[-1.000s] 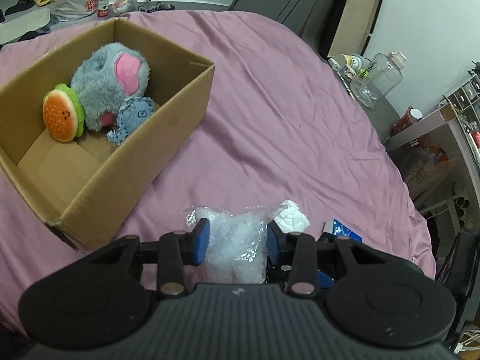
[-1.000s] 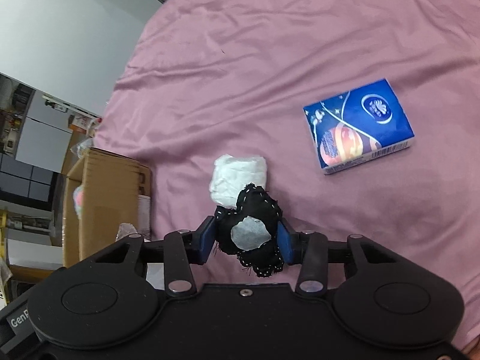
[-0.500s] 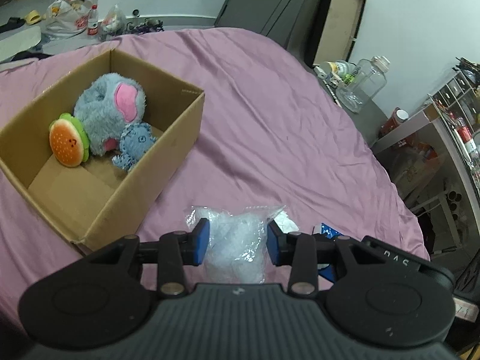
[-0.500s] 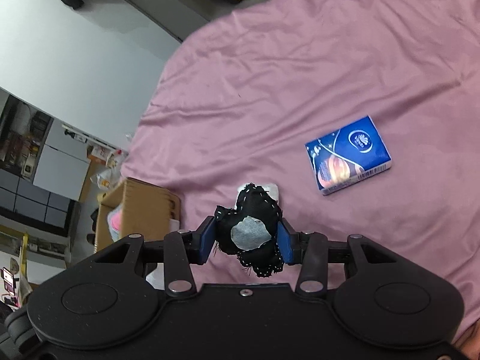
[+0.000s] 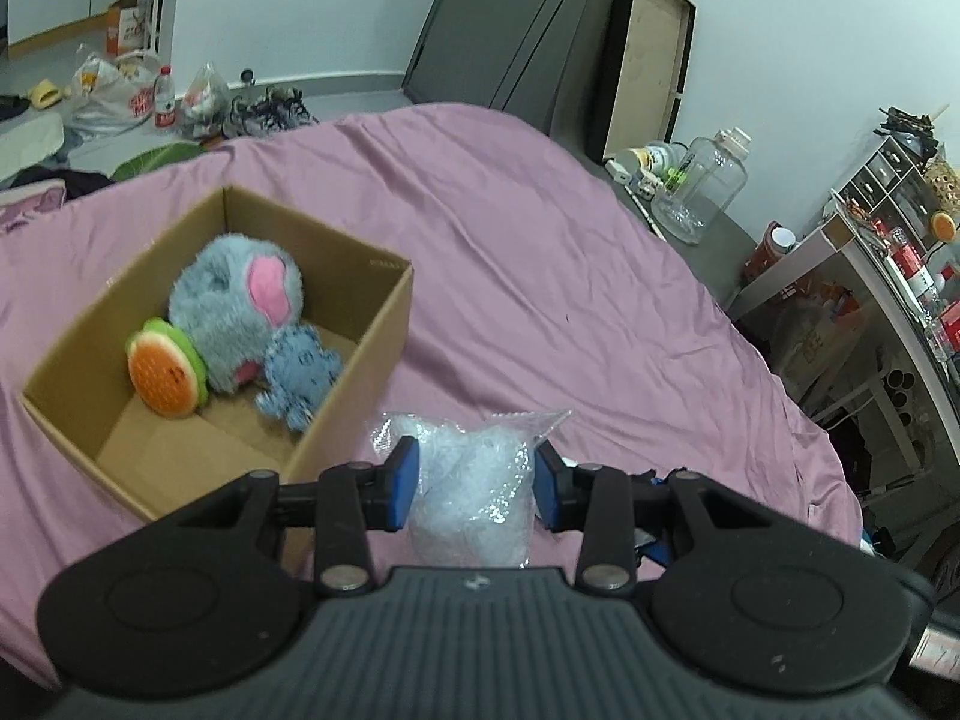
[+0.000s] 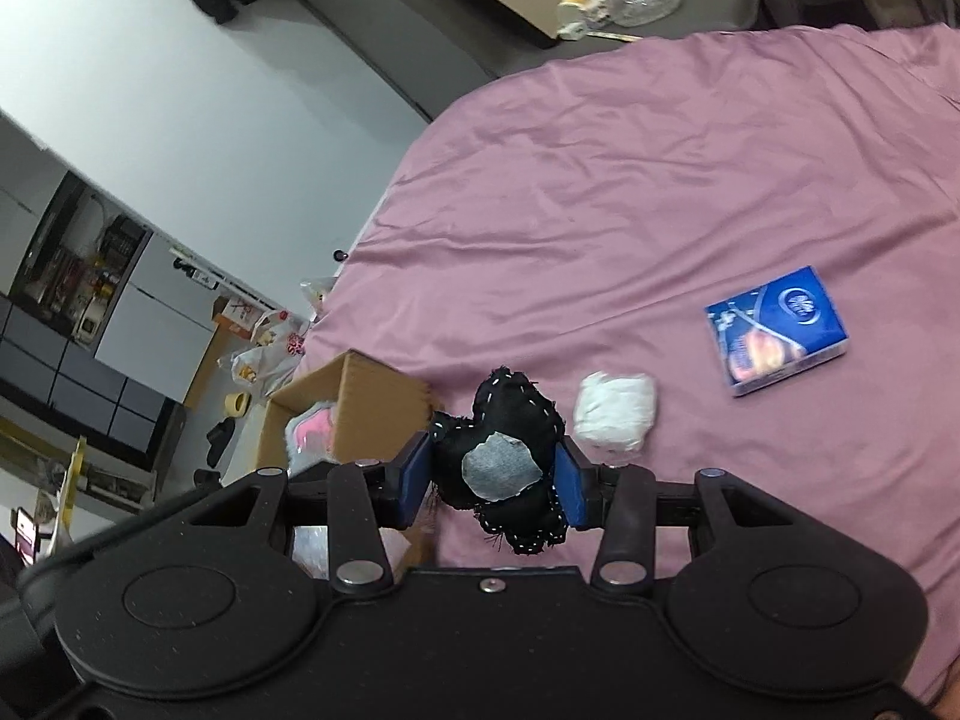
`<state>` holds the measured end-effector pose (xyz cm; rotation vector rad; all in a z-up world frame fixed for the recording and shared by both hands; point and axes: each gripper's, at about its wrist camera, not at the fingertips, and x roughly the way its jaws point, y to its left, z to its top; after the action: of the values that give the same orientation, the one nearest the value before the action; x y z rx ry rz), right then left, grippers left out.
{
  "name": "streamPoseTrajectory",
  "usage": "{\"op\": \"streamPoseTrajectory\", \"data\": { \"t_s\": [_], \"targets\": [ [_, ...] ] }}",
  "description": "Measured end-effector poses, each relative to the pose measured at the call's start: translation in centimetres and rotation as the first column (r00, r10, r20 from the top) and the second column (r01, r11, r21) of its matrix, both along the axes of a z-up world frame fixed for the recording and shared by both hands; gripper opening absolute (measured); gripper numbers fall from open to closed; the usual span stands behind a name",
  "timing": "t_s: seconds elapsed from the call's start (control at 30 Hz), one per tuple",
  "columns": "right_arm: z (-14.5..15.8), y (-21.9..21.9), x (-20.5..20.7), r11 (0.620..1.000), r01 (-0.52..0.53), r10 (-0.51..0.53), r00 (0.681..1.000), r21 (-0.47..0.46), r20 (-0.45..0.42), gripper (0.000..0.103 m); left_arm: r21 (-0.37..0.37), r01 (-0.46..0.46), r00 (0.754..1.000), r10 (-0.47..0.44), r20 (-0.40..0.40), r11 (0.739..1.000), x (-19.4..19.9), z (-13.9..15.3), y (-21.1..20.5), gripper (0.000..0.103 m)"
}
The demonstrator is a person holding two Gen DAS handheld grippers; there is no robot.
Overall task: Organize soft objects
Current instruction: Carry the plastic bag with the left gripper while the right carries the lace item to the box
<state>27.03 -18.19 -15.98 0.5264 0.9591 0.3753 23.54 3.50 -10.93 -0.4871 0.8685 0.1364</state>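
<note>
Jaws of both grippers, left (image 5: 474, 483) and right (image 6: 495, 480), apparently pinch soft items.

Cardboard box (image 6: 336, 414) (mostly gripper-hidden)

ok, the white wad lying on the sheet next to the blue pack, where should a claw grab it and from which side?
Take the white wad across its short middle, coming straight down from above. It lies low and loose on the pink sheet, a soft lump wider than tall, so fingers closing over its narrow span should gather it. It lies apart from the blue pack, leaving room on that side.
</note>
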Motion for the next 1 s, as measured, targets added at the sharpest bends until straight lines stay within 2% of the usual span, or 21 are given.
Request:
{"op": "streamPoseTrajectory", "data": {
  "t_s": [0.57, 0.77, 1.0],
  "targets": [
    [1.5, 6.2, -2.4, 0.991, -0.049, 0.072, 0.980, -0.128, 0.185, 0.043, 0.128, 0.087, 0.995, -0.092, 0.029, 0.988, -1.2, 2.3, 6.0, 0.039],
    [1.7, 7.4, -2.7, 0.986, -0.064, 0.096, 0.971, -0.152, 0.217, 0.043, 0.180, 0.103, 0.994, -0.109, 0.022, 0.978, -1.6, 2.6, 8.3, 0.039],
    [2.6, 8.7, -3.4, 0.983, -0.090, 0.130, 0.959, -0.162, 0.252, 0.043, 0.204, 0.107, 0.994, -0.111, 0.006, 0.973, -1.8, 2.2, 11.1, 0.039]
  ]
}}
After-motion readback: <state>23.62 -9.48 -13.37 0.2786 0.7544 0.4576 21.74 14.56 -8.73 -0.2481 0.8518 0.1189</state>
